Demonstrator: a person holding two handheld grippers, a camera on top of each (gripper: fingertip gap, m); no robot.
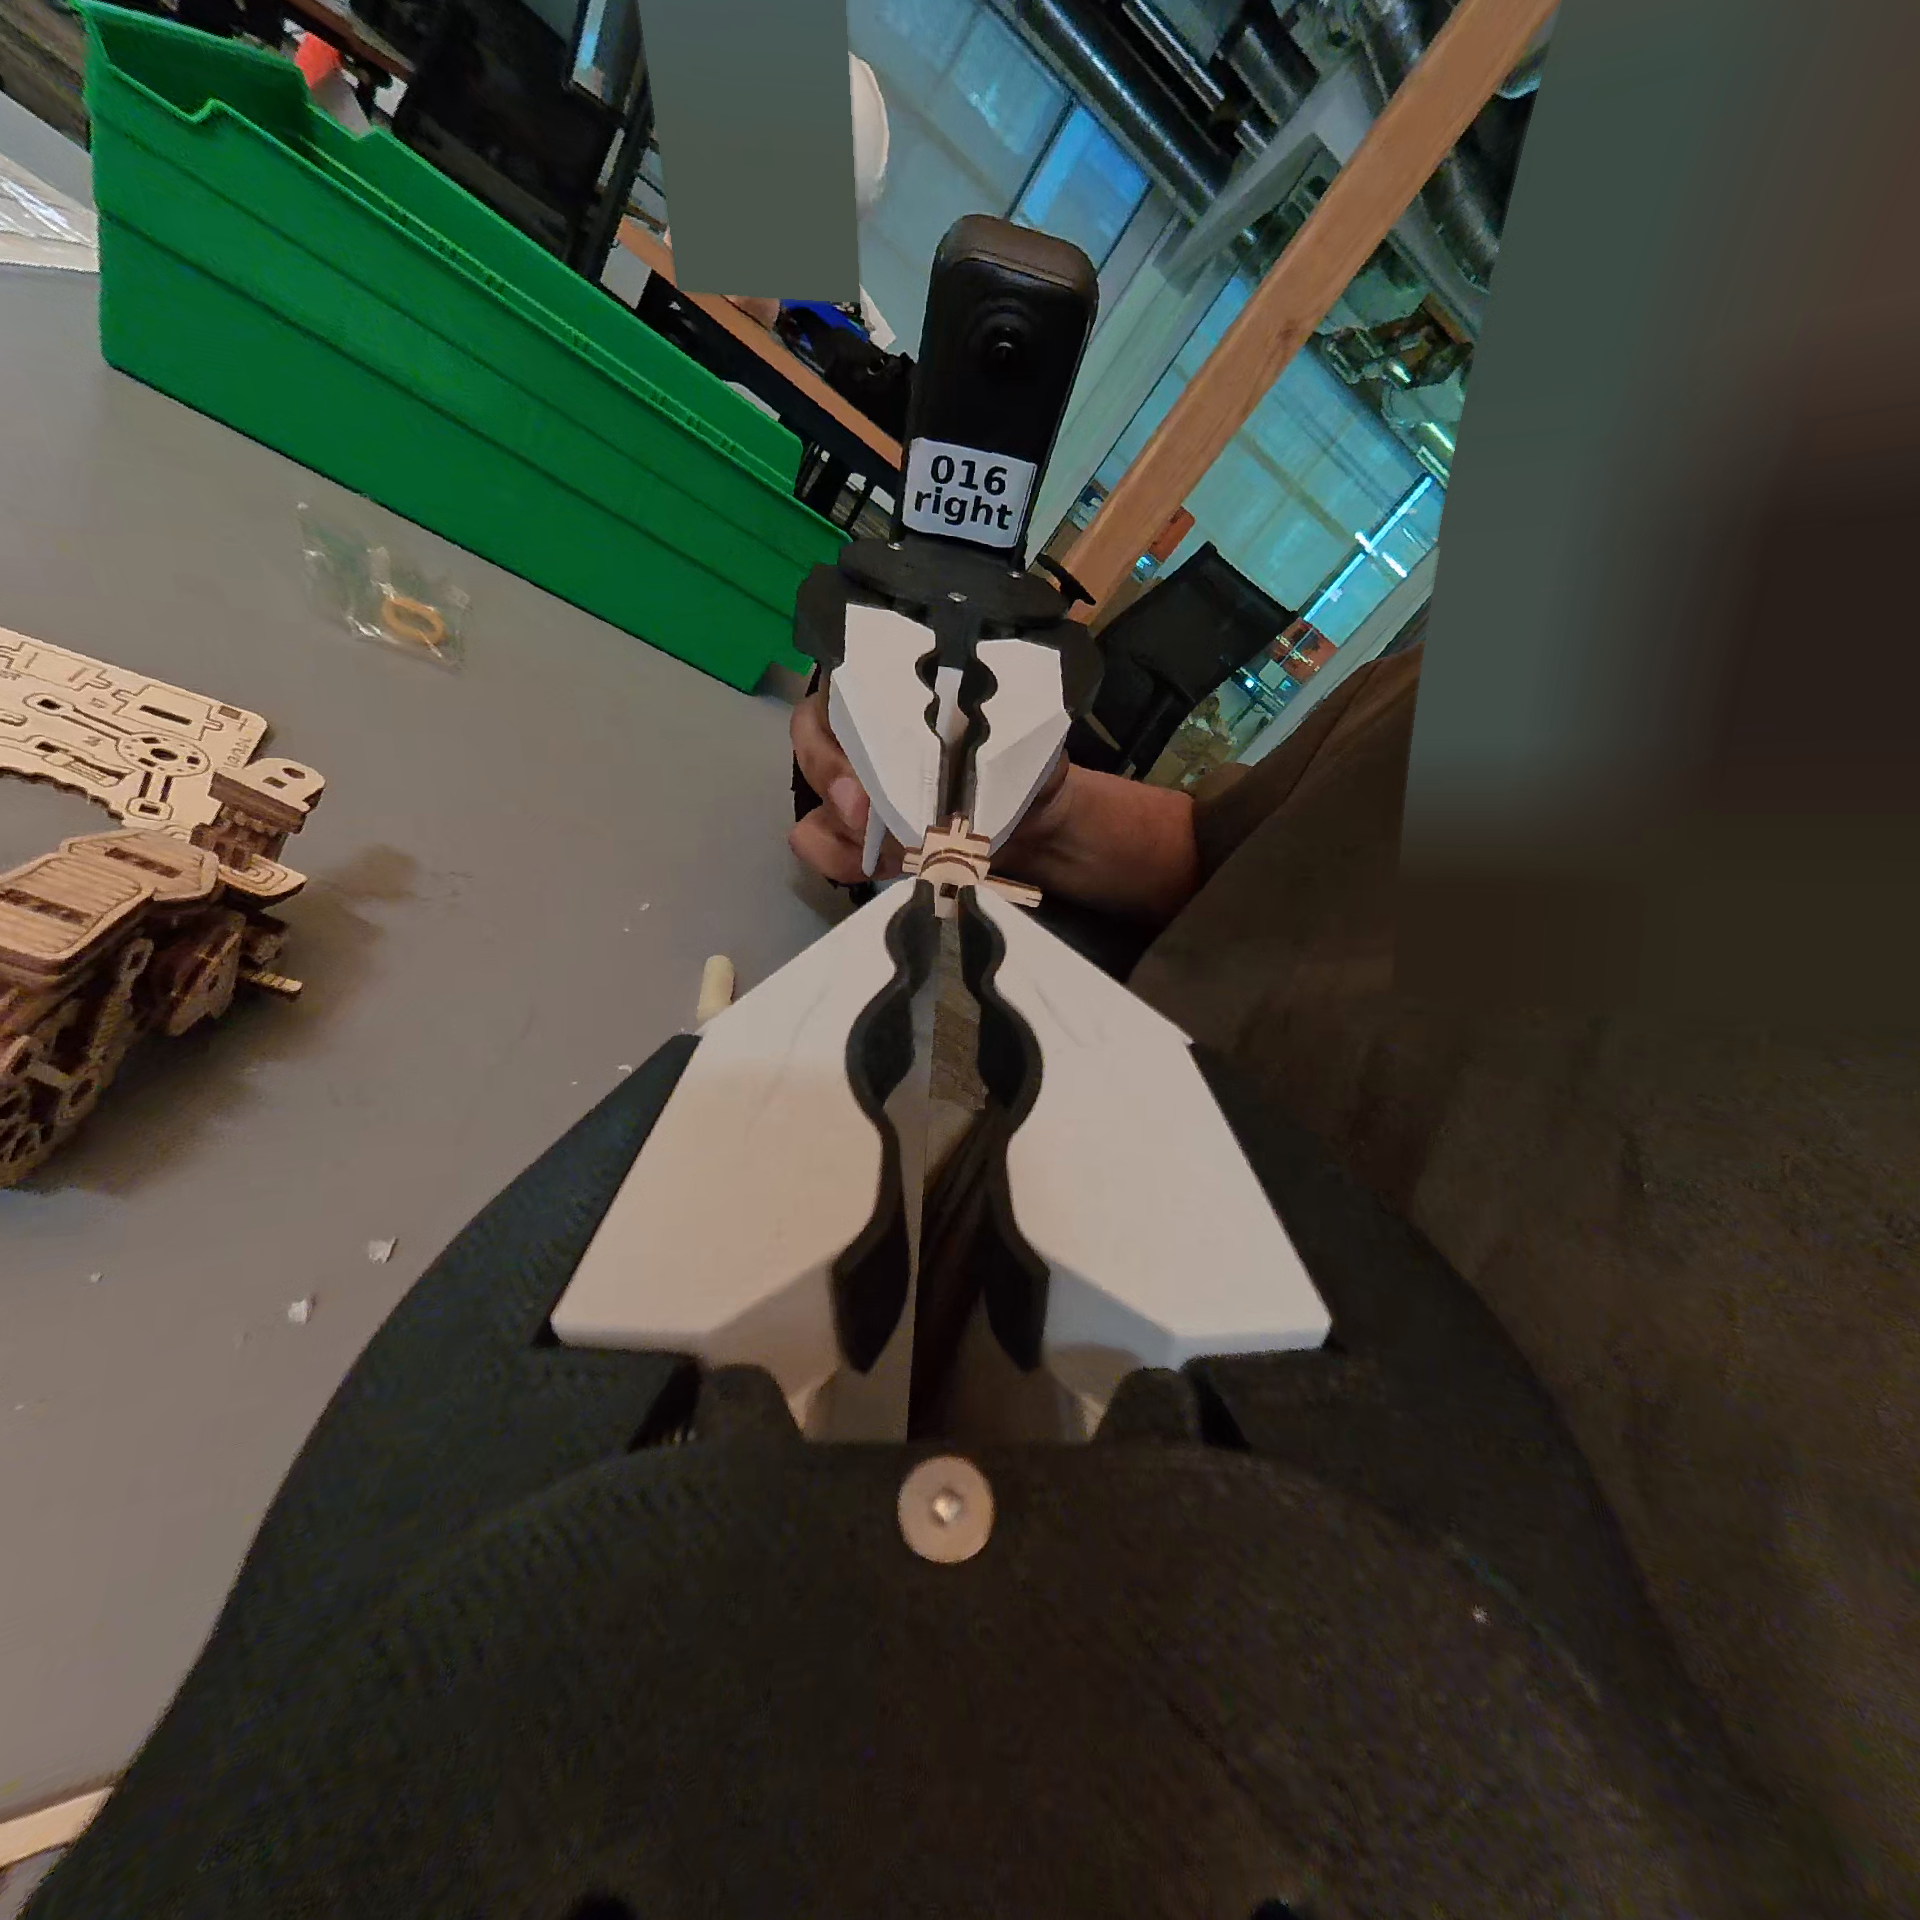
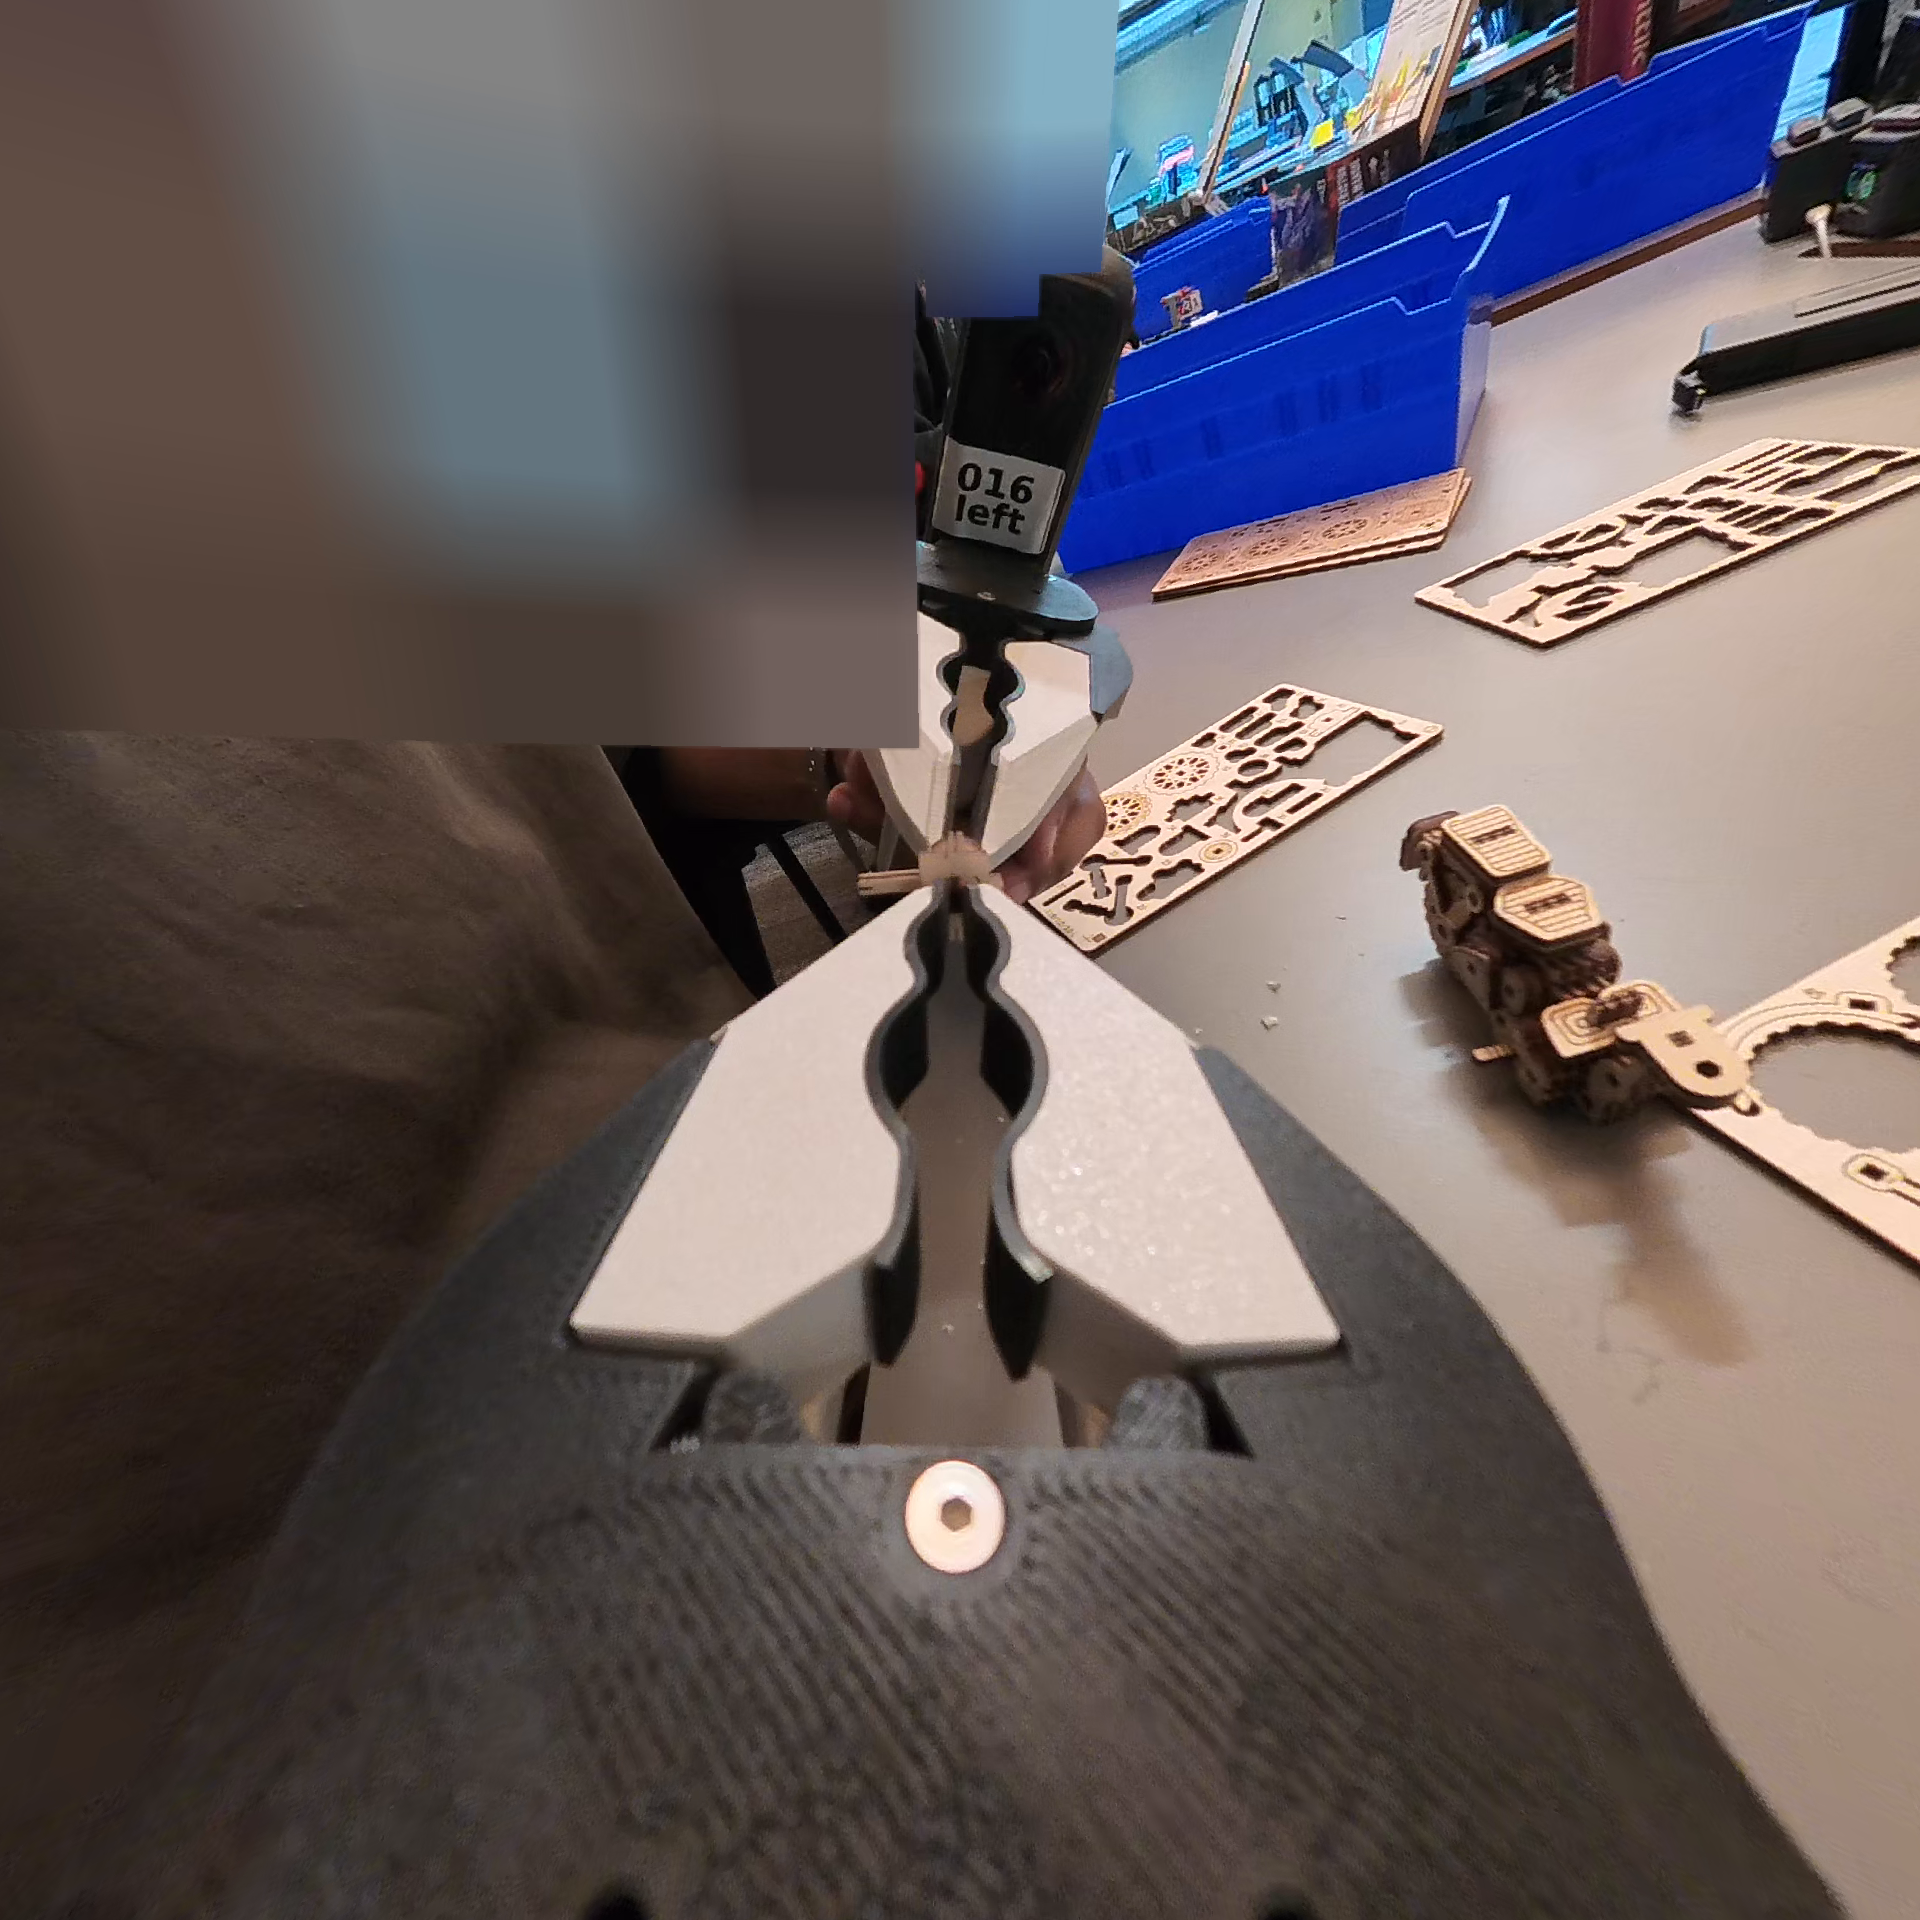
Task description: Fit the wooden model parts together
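My two grippers face each other tip to tip in the air above the grey table's near edge. In the left wrist view, my left gripper (image 1: pixel 940 902) is shut on a small wooden part (image 1: pixel 956 860). The right gripper (image 1: pixel 961 826) is opposite, shut on the same small cluster, and a thin wooden peg (image 1: pixel 1016 891) sticks out sideways. In the right wrist view, my right gripper (image 2: pixel 951 902) pinches the small wooden part (image 2: pixel 951 860), which meets the left gripper (image 2: pixel 956 829). I cannot tell where one piece ends and the other starts. The partly built wooden model (image 1: pixel 114 935) (image 2: pixel 1517 956) lies on the table.
Punched wooden sheets (image 1: pixel 104 717) (image 2: pixel 1236 800) (image 2: pixel 1662 540) lie around the model on the grey table (image 1: pixel 499 831). A green bin (image 1: pixel 416 343) stands at the back, with a small plastic bag (image 1: pixel 395 603) before it. A blue bin (image 2: pixel 1278 416) stands beyond a stack of sheets (image 2: pixel 1320 540). The person's hand (image 1: pixel 831 790) holds the right gripper. Left and right tips are no more than a few centimetres apart.
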